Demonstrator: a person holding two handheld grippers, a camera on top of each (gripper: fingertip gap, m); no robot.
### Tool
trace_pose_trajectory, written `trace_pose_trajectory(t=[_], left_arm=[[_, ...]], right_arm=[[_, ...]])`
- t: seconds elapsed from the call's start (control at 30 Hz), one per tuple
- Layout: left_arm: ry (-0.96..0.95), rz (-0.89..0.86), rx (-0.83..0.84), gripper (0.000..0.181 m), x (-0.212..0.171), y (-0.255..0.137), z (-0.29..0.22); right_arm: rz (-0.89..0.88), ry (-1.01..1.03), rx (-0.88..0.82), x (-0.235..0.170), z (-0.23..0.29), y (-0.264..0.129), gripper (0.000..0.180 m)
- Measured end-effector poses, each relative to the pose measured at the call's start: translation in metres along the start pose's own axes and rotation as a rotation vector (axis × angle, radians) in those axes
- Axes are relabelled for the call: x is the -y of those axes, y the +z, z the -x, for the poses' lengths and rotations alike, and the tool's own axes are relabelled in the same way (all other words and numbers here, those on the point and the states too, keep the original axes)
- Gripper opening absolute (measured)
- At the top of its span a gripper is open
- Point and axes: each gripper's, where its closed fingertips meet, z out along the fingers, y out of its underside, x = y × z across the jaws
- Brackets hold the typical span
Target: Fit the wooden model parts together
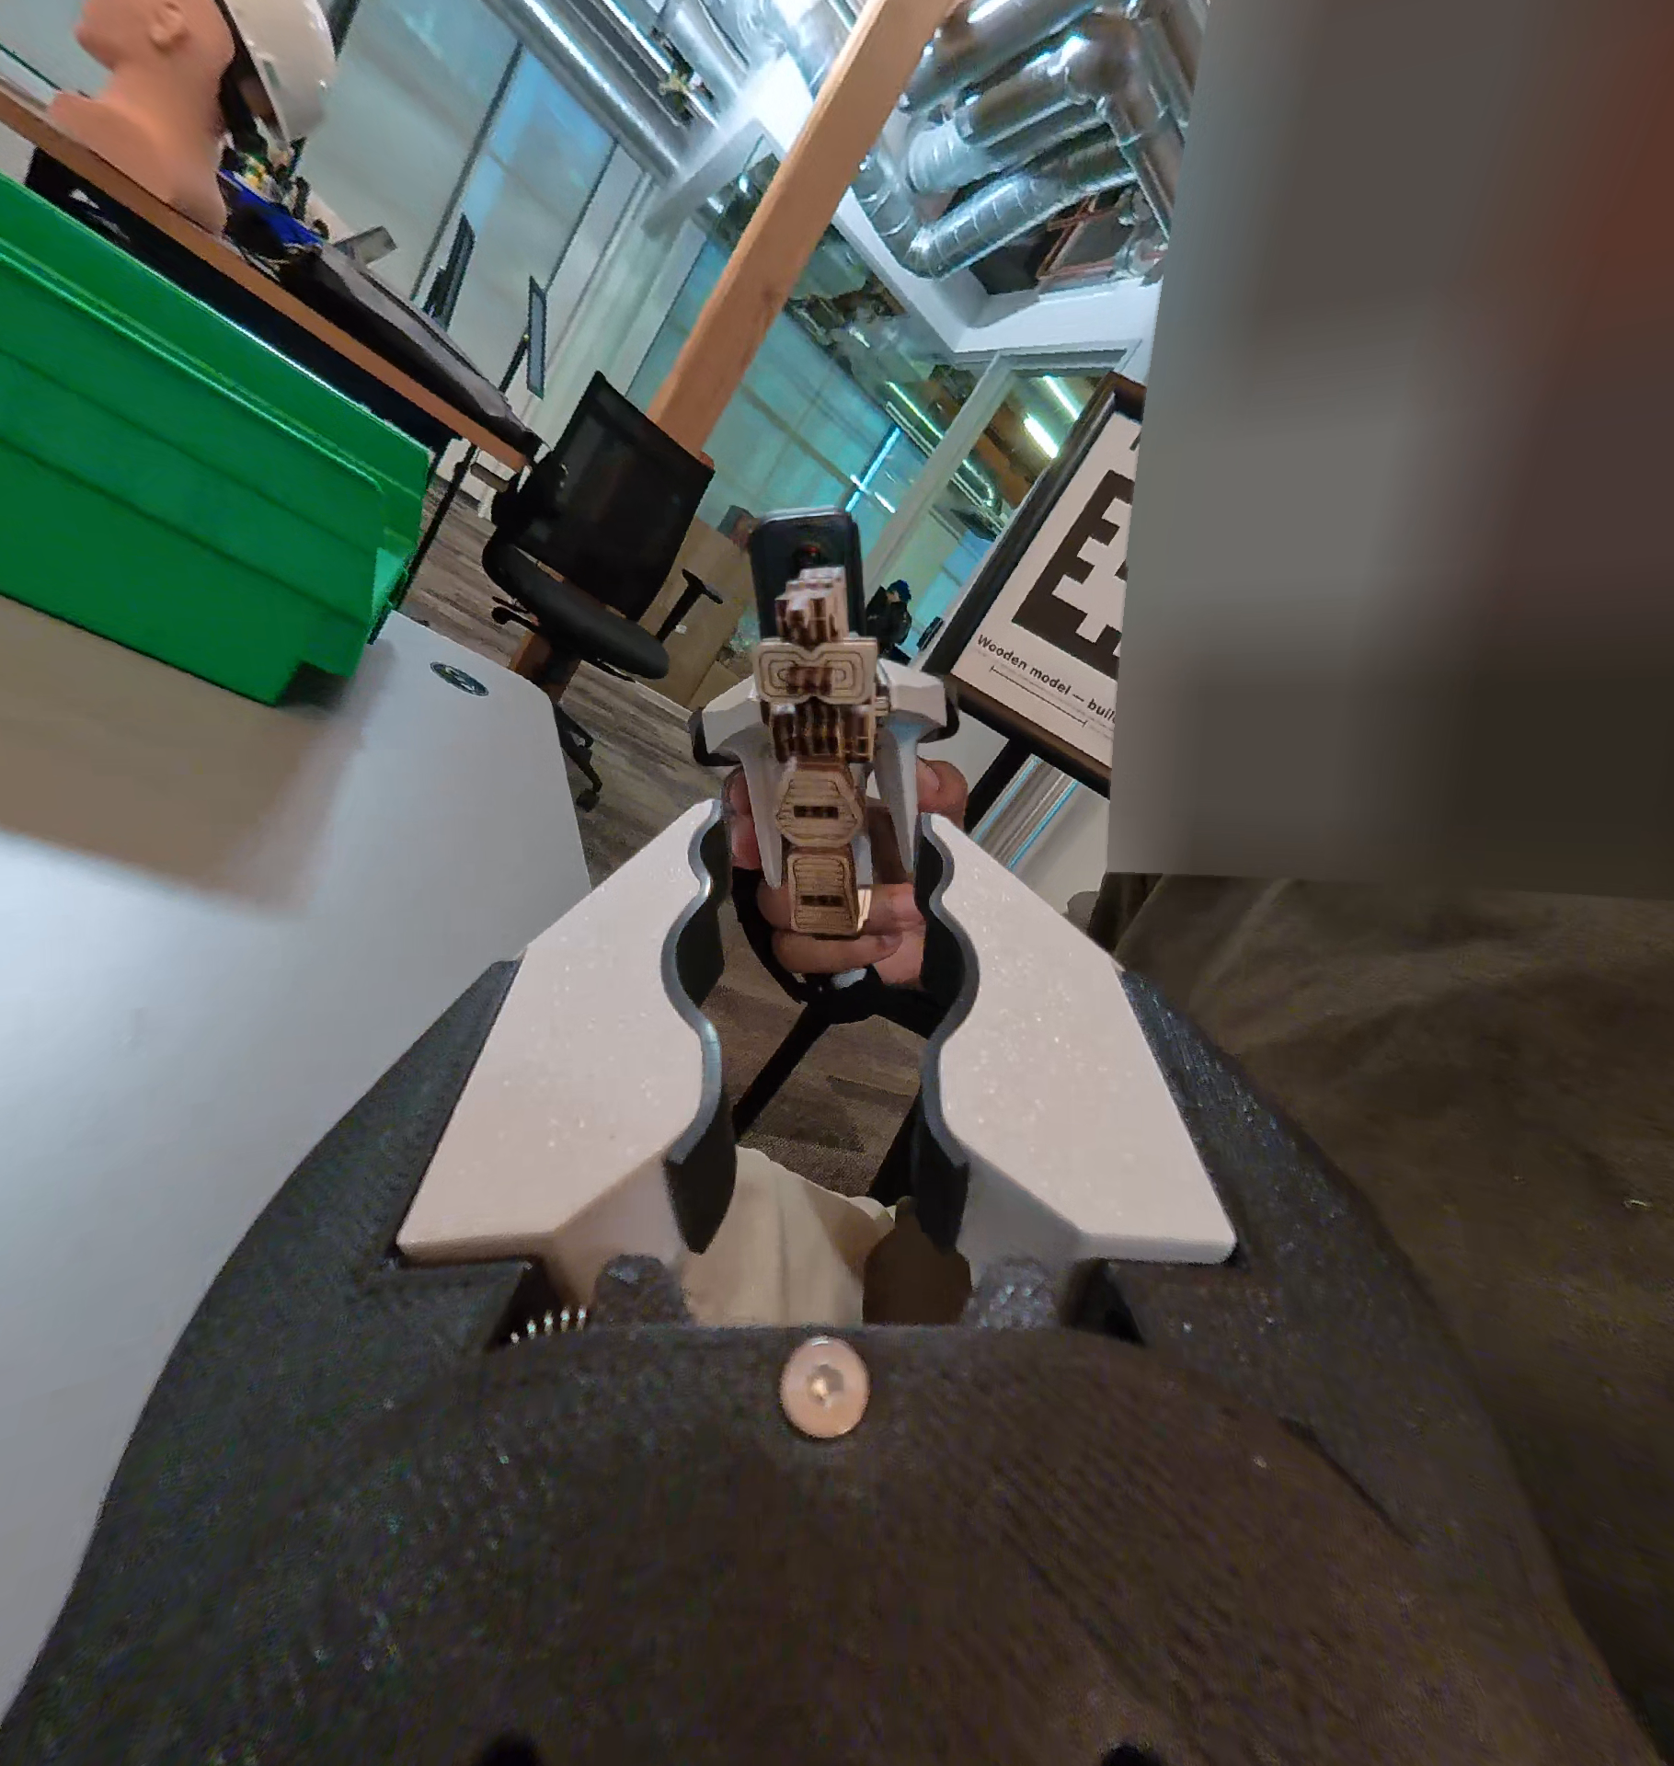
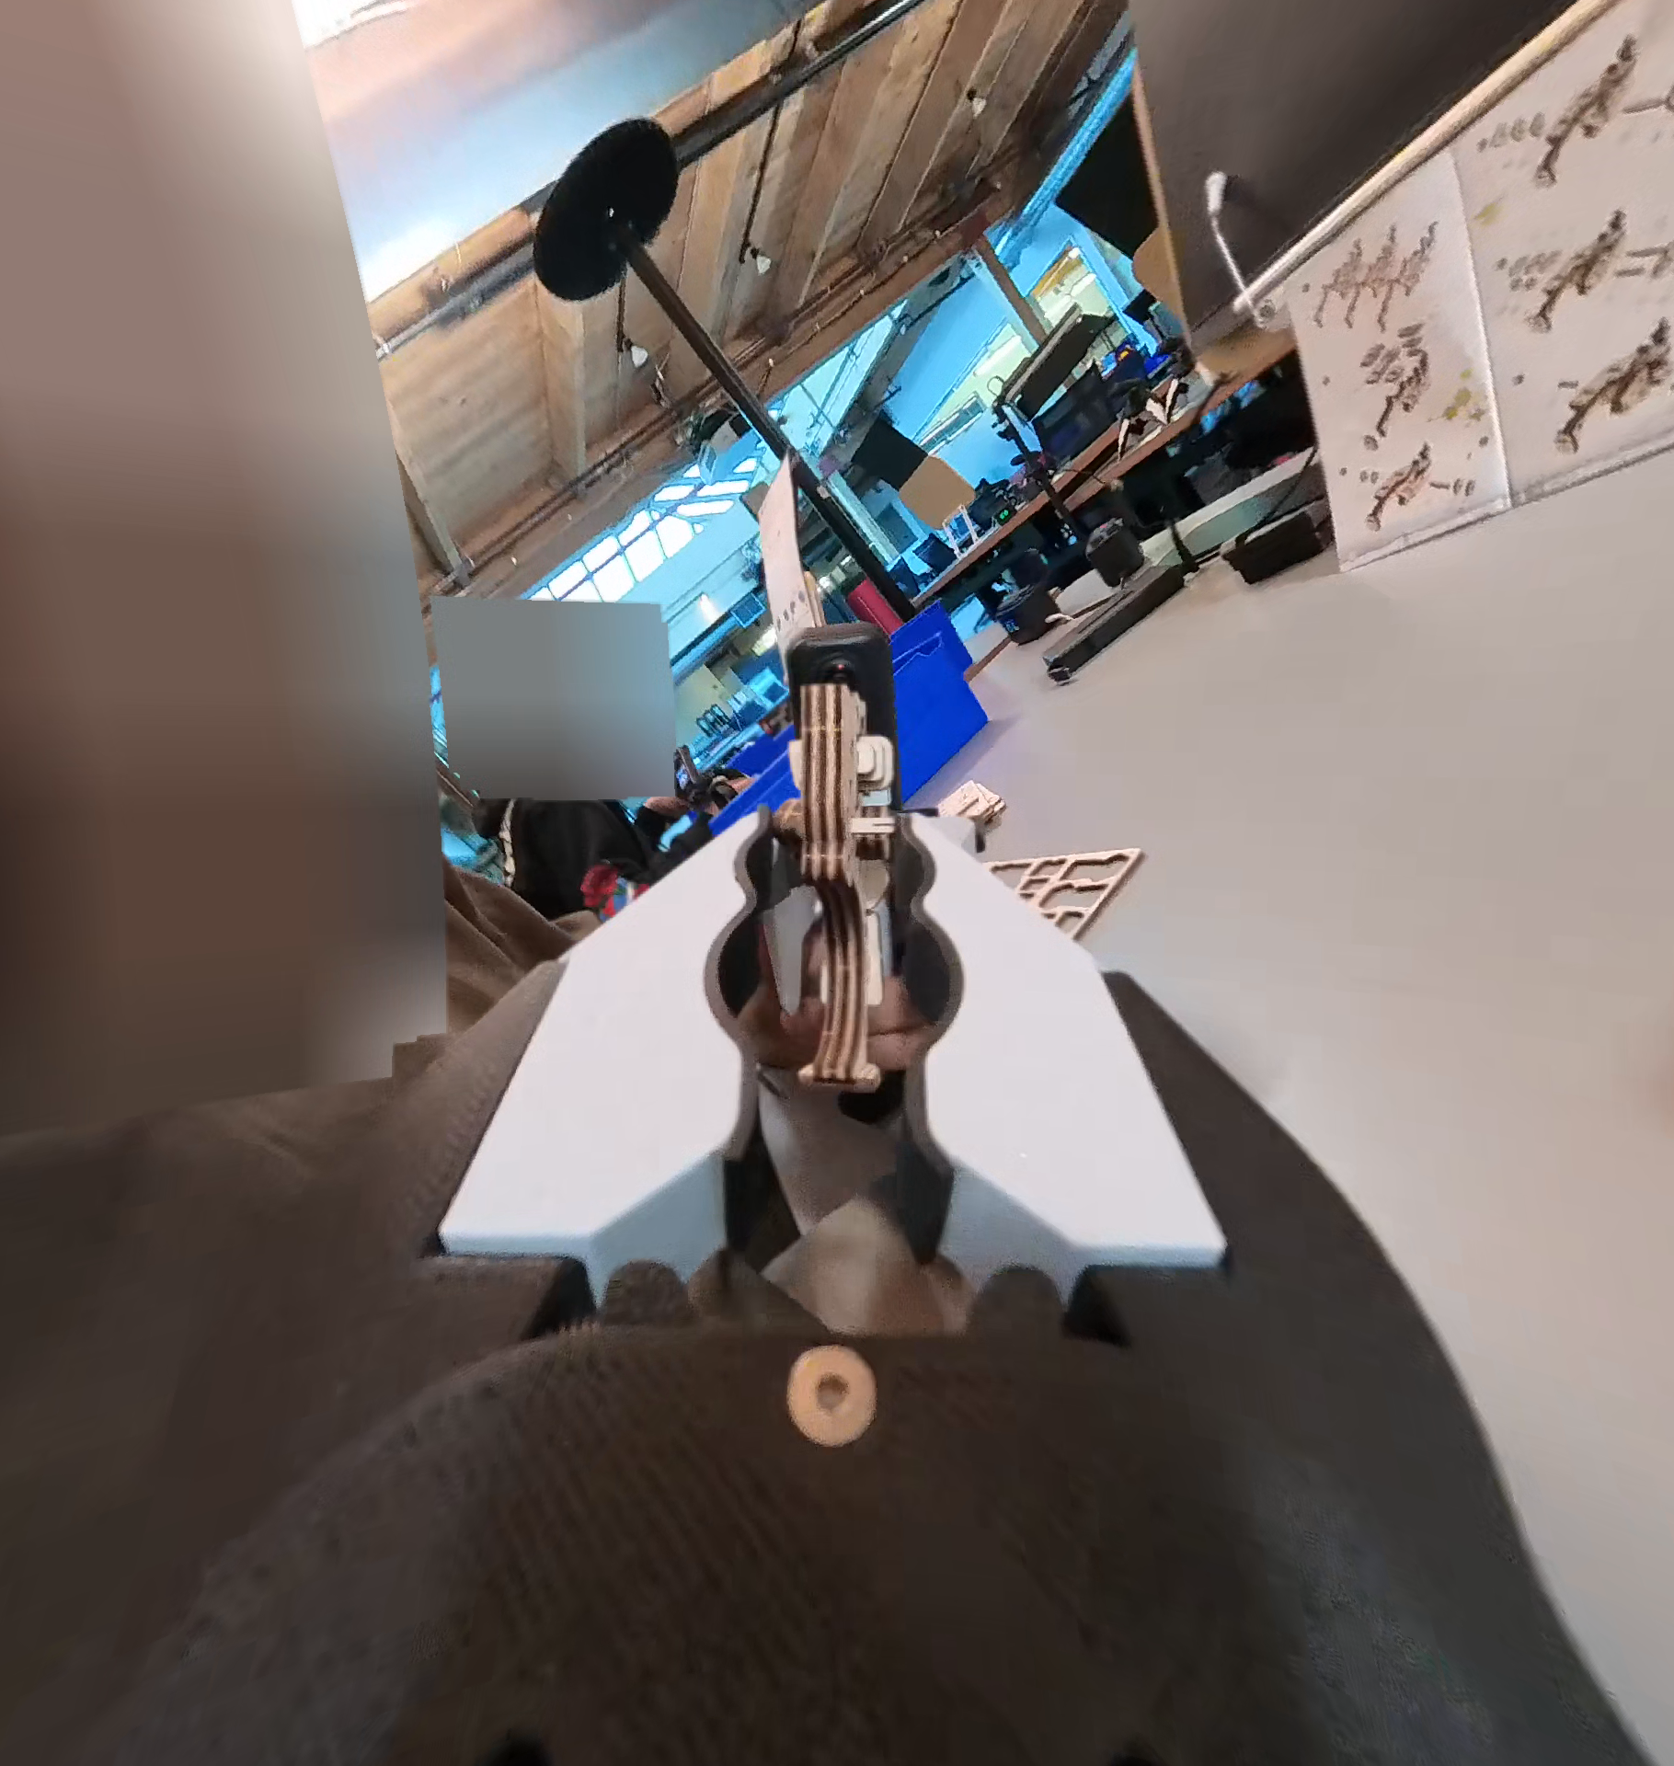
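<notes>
- Was a pale grey table (image 2: 1340, 860), smooth and matte.
- Bore a flat wooden cut-out sheet (image 2: 1067, 884) near the middle, a small wooden part (image 2: 976, 801) just beyond it.
- Carried stacked green bins (image 1: 145, 459) at one edge, a blue bin (image 2: 938, 707) farther off.
</notes>
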Motion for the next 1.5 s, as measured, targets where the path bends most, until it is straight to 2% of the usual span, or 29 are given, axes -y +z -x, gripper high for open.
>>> trace_pose_trajectory(t=[0.23, 0.33, 0.4, 0.5, 0.6, 0.77, 0.87, 1.0, 1.1, 1.2, 1.27, 1.4, 1.5], left_arm=[[0.012, -0.010, -0.032, 0.034, 0.002, -0.001, -0.007], [0.018, -0.006, -0.036, 0.035, 0.002, 0.000, -0.008], [0.026, 0.017, -0.003, 0.036, -0.001, 0.001, -0.003], [0.049, 0.026, 0.057, 0.041, 0.001, 0.001, 0.003], [0.086, 0.031, 0.212, 0.049, 0.006, -0.007, 0.019], [0.210, 0.026, 0.455, 0.052, 0.018, -0.039, 0.025], [0.284, 0.000, 0.601, 0.053, 0.023, -0.075, 0.018], [0.288, -0.092, 0.731, 0.053, 0.026, -0.127, 0.002], [0.237, -0.145, 0.759, 0.050, 0.023, -0.151, -0.005], [0.205, -0.134, 0.754, 0.049, 0.017, -0.154, -0.003], [0.190, -0.106, 0.743, 0.049, 0.011, -0.150, -0.002], [0.176, -0.068, 0.730, 0.048, 0.000, -0.142, -0.002], [0.172, -0.046, 0.728, 0.047, -0.005, -0.140, -0.001]], right_arm=[[0.092, -0.263, -0.045, -0.013, 0.010, 0.009, 0.023], [0.122, -0.299, -0.055, -0.020, 0.011, 0.012, 0.024], [0.120, -0.258, -0.045, -0.020, 0.010, 0.013, 0.023], [0.087, -0.065, -0.077, -0.015, -0.008, 0.009, 0.024], [0.116, 0.111, -0.158, -0.023, -0.038, 0.003, 0.016], [0.253, 0.203, -0.287, -0.054, -0.070, 0.005, 0.014], [0.346, 0.217, -0.334, -0.072, -0.080, 0.007, 0.010], [0.371, 0.169, -0.394, -0.070, -0.092, 0.005, 0.012], [0.352, 0.116, -0.402, -0.059, -0.095, 0.006, 0.019], [0.375, 0.001, -0.362, -0.057, -0.084, 0.019, 0.029], [0.459, -0.143, -0.383, -0.067, -0.078, 0.028, 0.036], [0.671, -0.551, -0.521, -0.089, -0.077, 0.036, 0.047], [0.792, -0.920, -0.603, -0.092, -0.079, 0.039, 0.045]])
